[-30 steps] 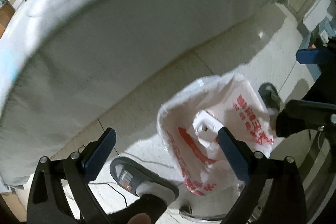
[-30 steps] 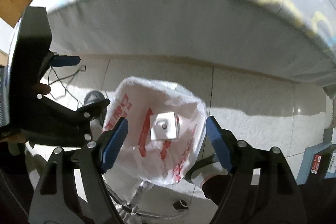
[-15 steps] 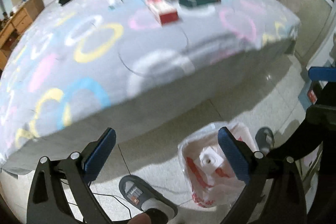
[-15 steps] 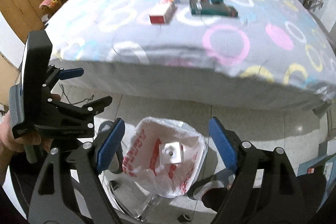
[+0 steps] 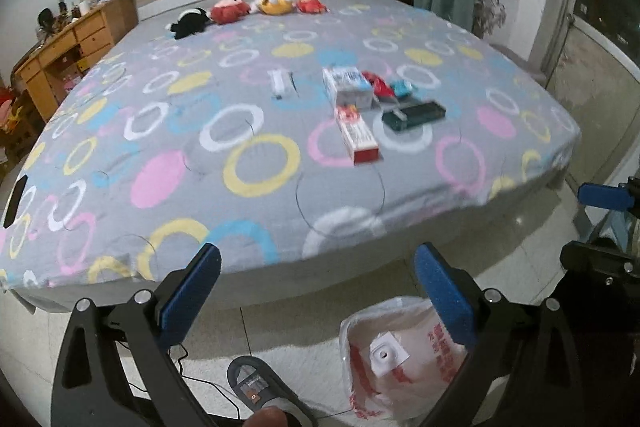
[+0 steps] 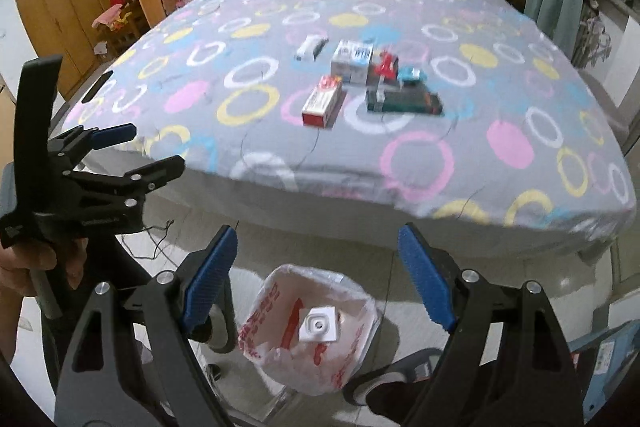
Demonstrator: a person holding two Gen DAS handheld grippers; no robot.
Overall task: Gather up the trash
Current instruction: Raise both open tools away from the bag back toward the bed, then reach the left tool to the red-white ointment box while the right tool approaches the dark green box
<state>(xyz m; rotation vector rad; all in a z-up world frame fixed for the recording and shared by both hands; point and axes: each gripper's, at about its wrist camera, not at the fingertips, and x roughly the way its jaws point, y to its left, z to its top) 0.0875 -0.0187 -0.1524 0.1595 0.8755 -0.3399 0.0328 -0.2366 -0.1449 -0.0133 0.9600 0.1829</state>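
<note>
Left wrist view: left gripper (image 5: pixel 316 291) tilted down twd the floor, jaws wide apart, nothing btwn them. Past the jaws, up on the bed (image 5: pixel 280 227), lies the trash: red-and-white box (image 5: pixel 357 135), long axis running away from the jaws, red end nearest; dark flat box (image 5: pixel 414 115) just right of it, lying crosswise; white box (image 5: pixel 347 89) further off, w/ small red and teal packs at its right; a small white item (image 5: pixel 282 84) apart to the left. Below the right jaw, on the floor, an open white plastic bag (image 5: pixel 404 383), mouth up, w/ a white square piece (image 5: pixel 386 357) inside.

Right wrist view: right gripper (image 6: pixel 318 279) also pitched down, jaws opening, nothing btwn them. Bag (image 6: pixel 312 331) sits directly under the gap, square piece (image 6: pixel 319 325) flat at its bottom. Red-and-white box (image 6: pixel 323 101) ahead of the left jaw, long axis pointing away. Left gripper (image 6: pixel 132 151) shows at the left edge, held by a hand (image 6: pixel 38 263), its jaws apart.
</note>
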